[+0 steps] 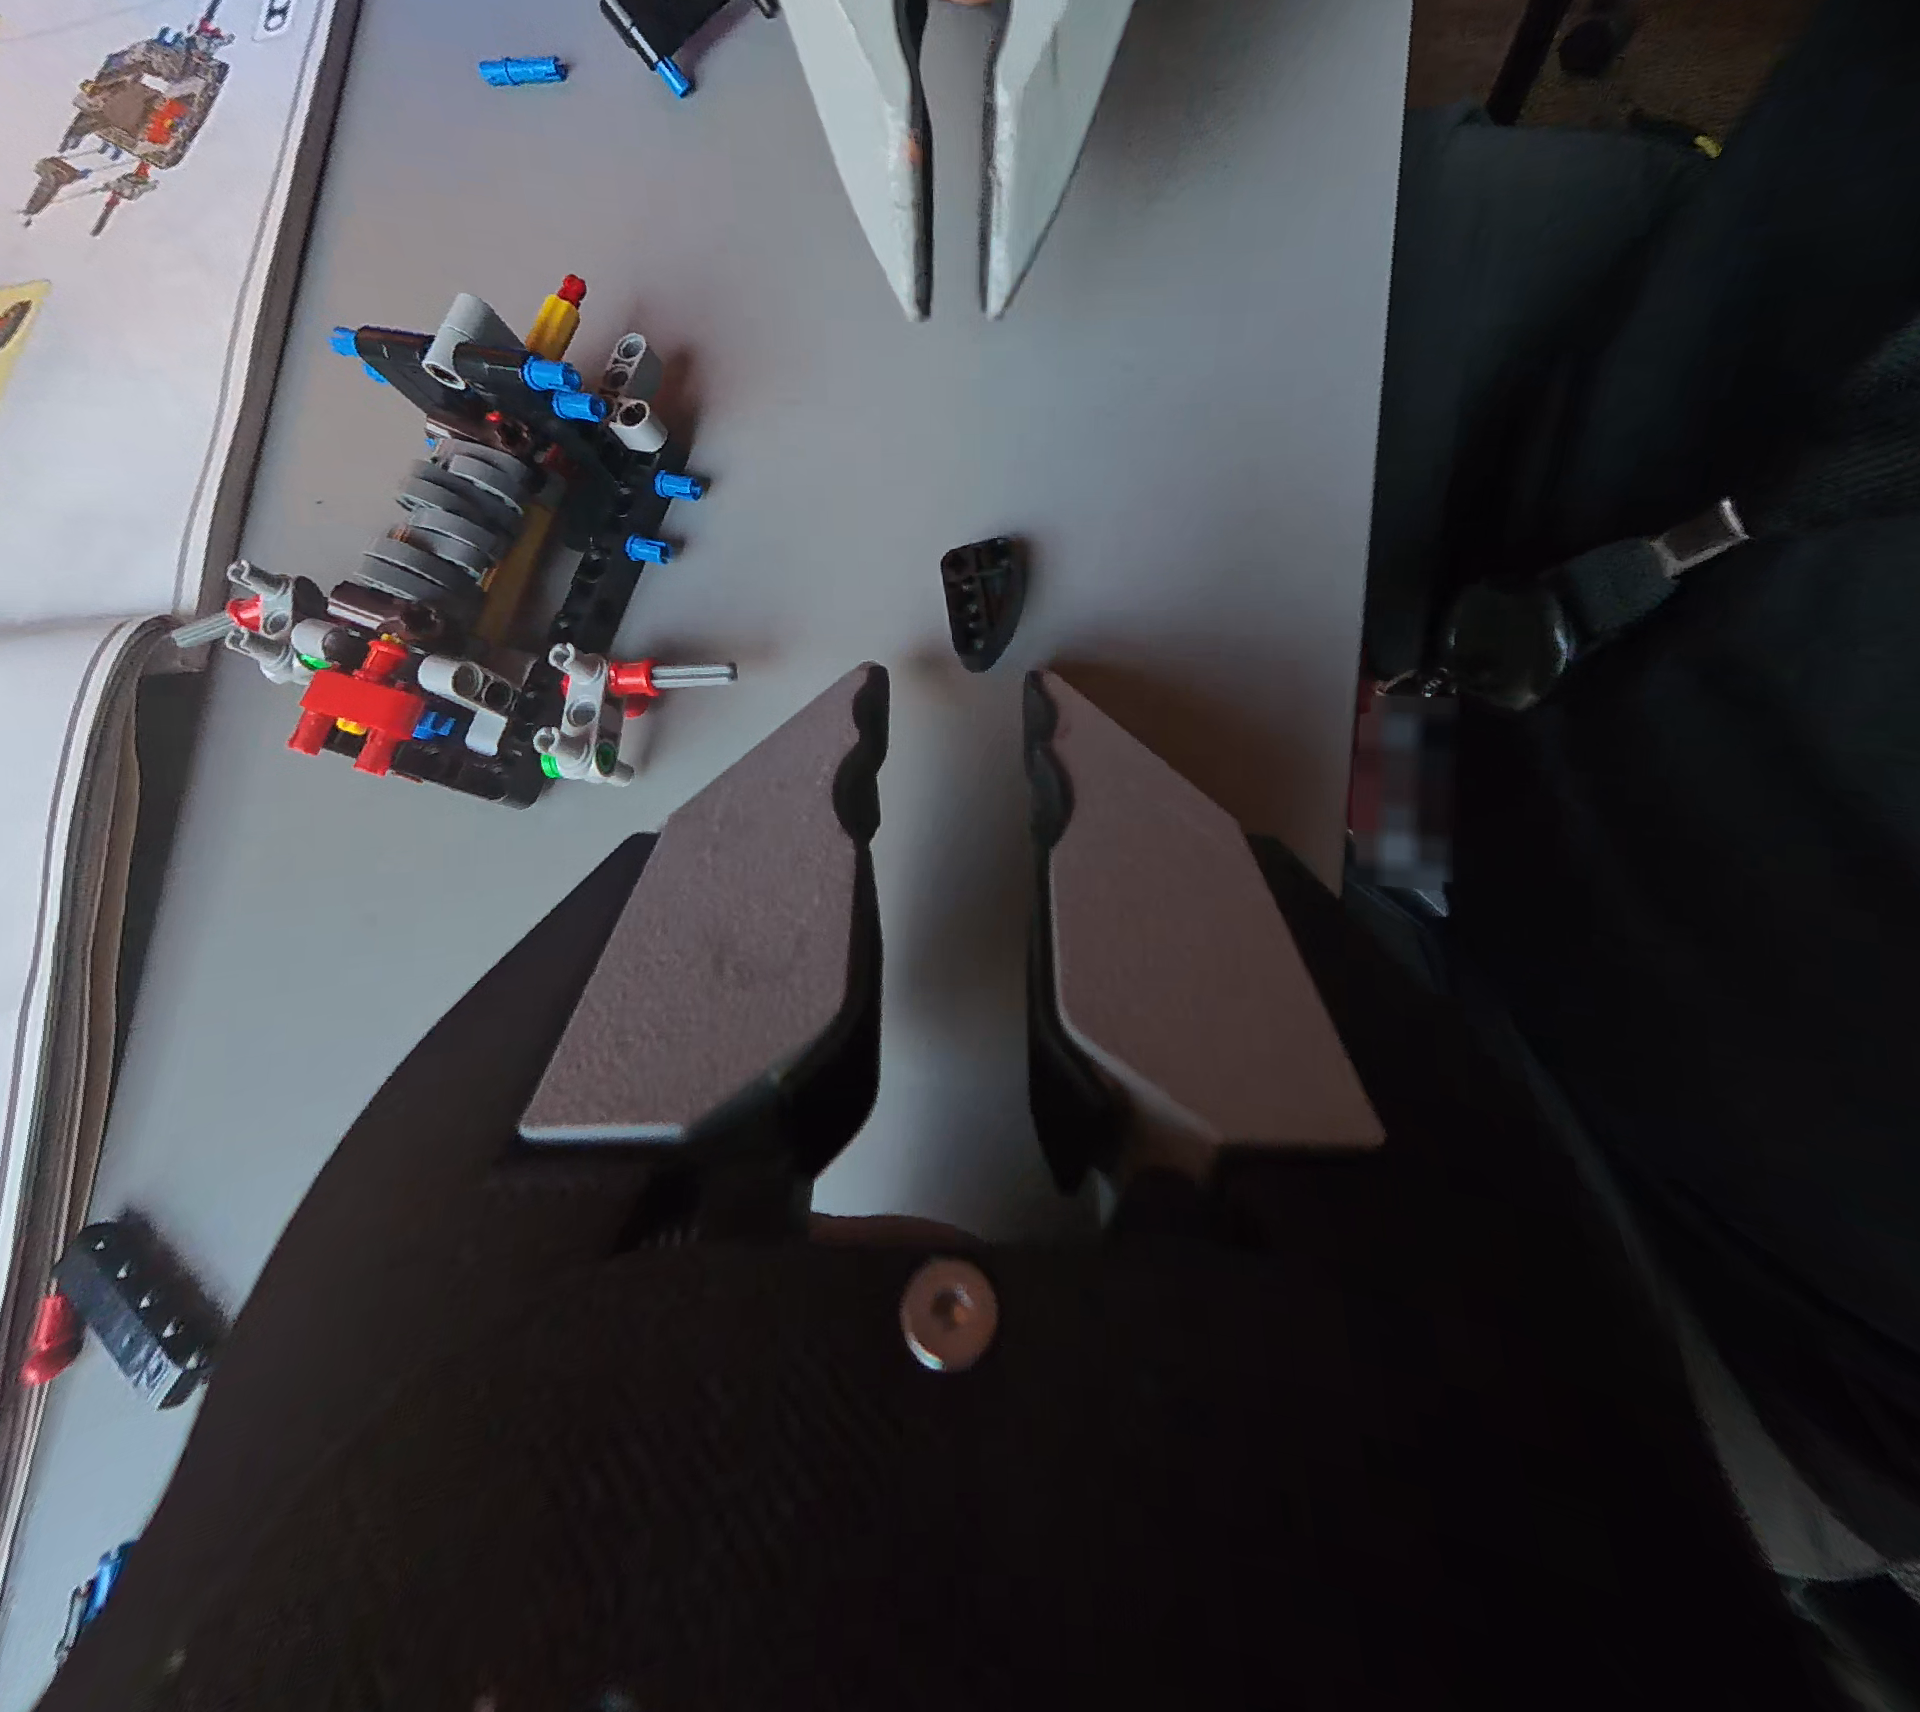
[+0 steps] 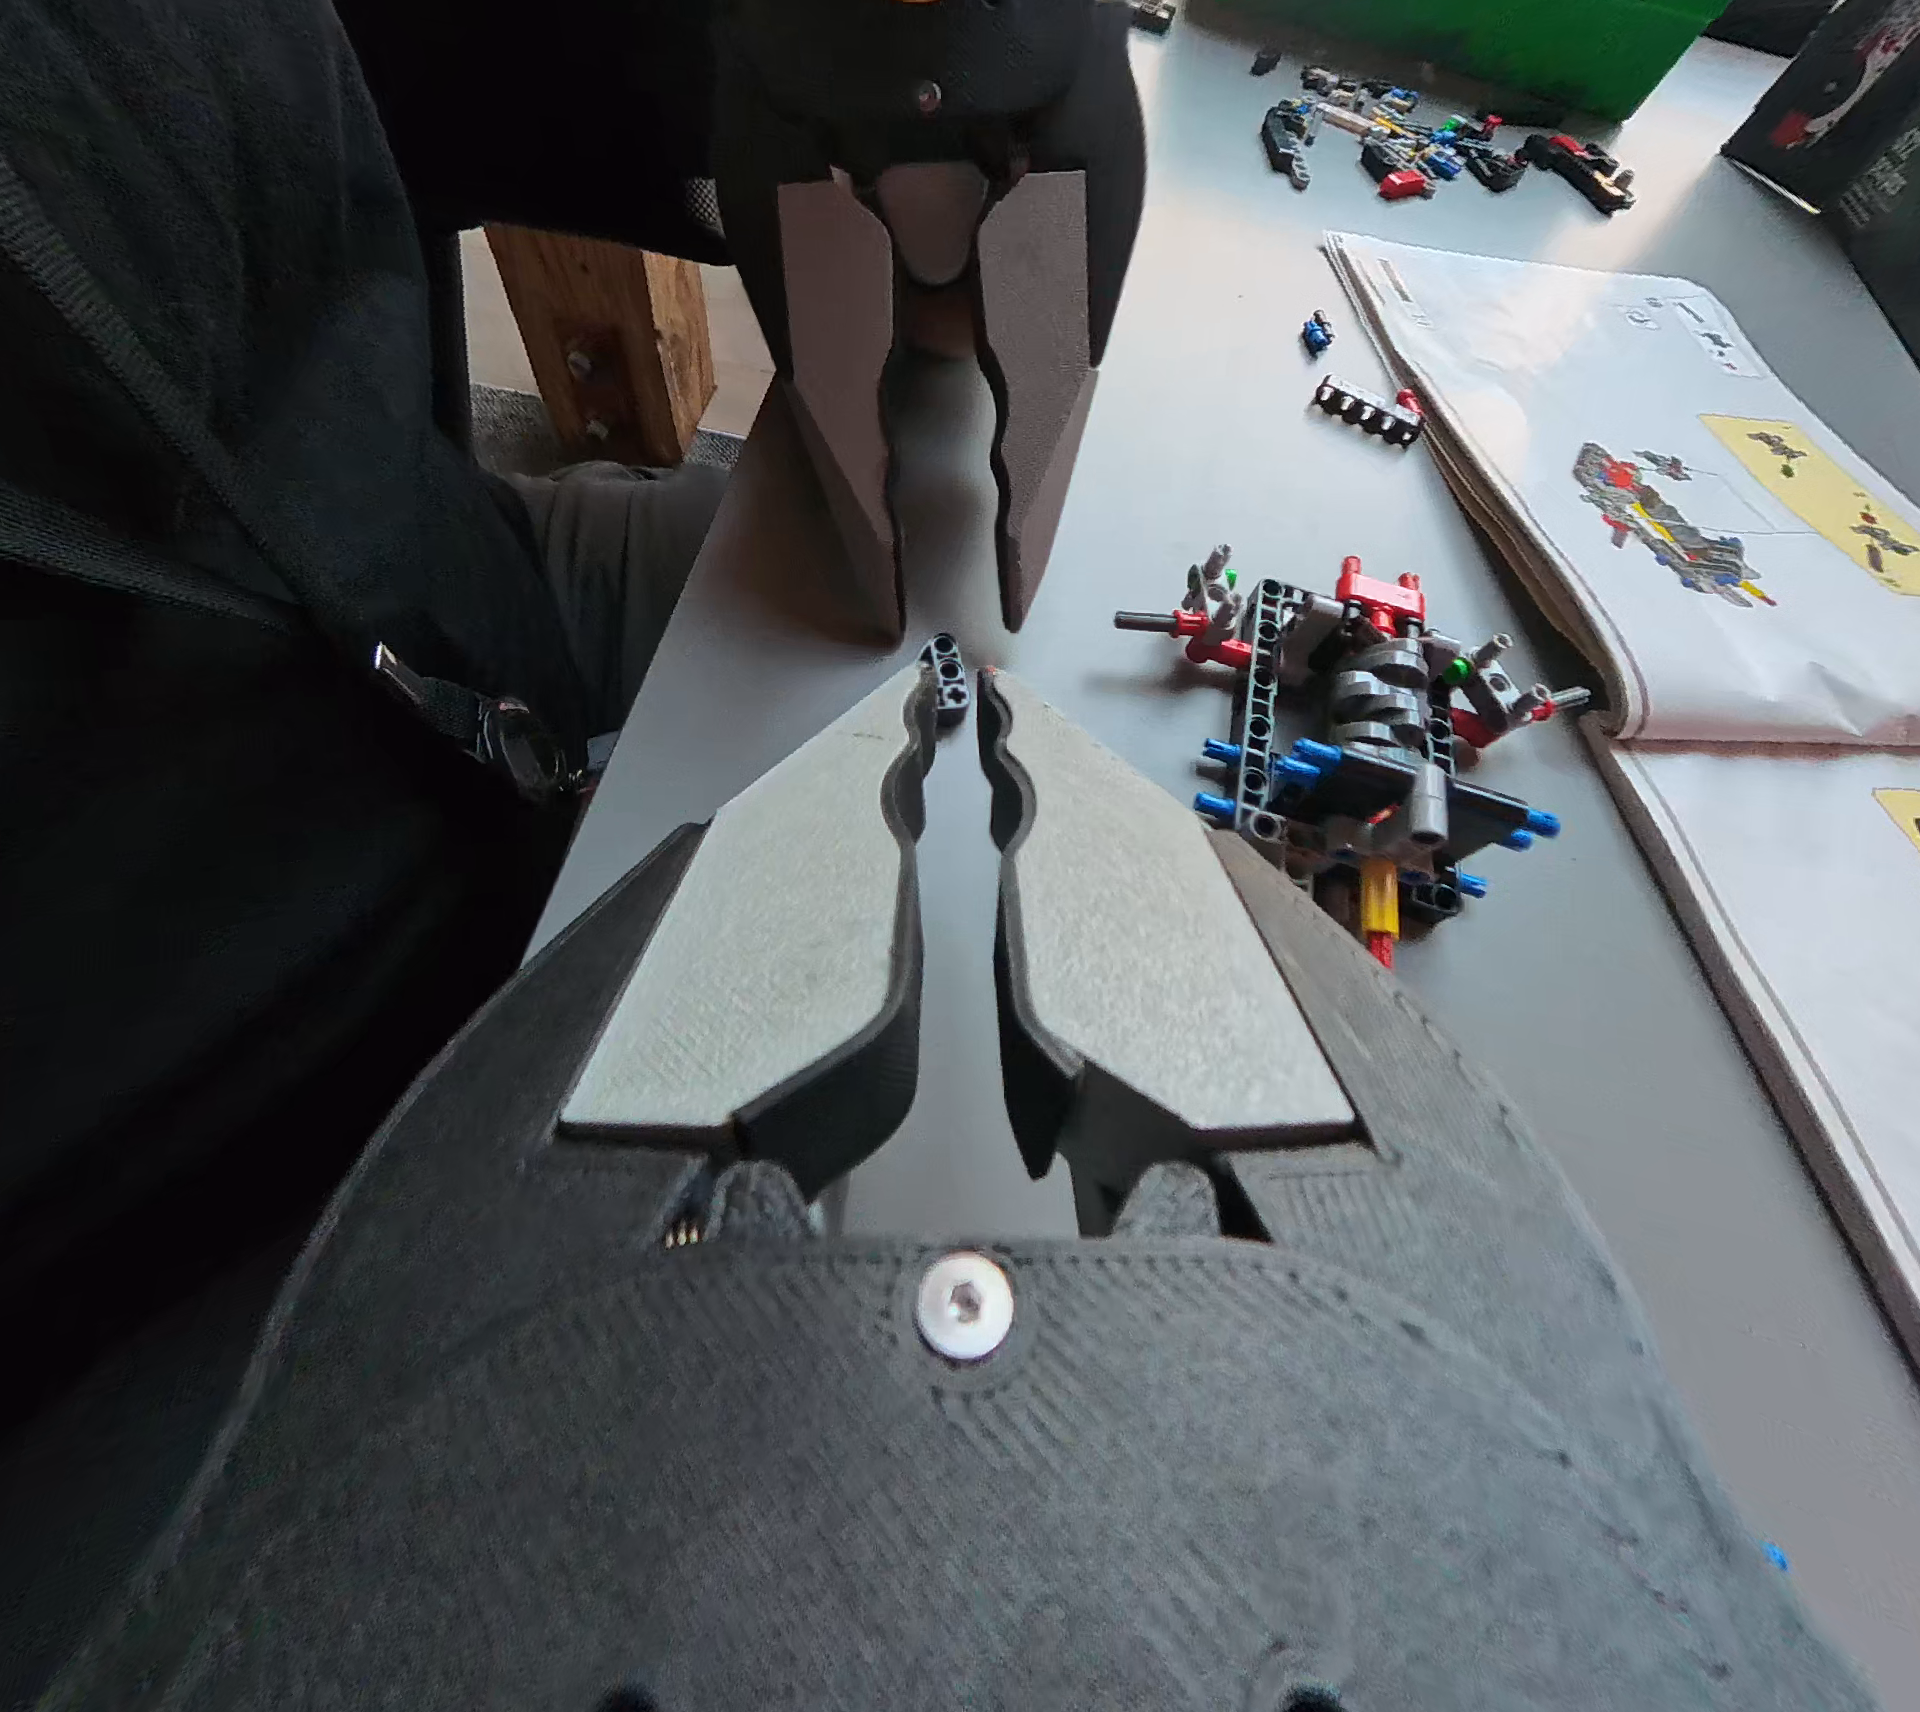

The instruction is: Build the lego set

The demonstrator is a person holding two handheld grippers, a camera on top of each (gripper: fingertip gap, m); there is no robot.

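Two grippers are pointed at one small black piece (image 1: 982,600) lying alone on the grey table (image 1: 1195,415), likely so it can be picked up. Beside it, the half-built model (image 1: 488,561) is kept near the open booklet (image 1: 135,260). The left gripper (image 1: 956,691) is spread apart and empty. The right gripper (image 2: 966,680) is nearly pressed together, its tips touching the piece.

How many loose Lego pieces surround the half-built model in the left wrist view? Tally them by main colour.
Black: 3 (angled beam, small triangular piece, straight beam)
Blue: 2 (pin, piece at the picture's edge)
Total: 5
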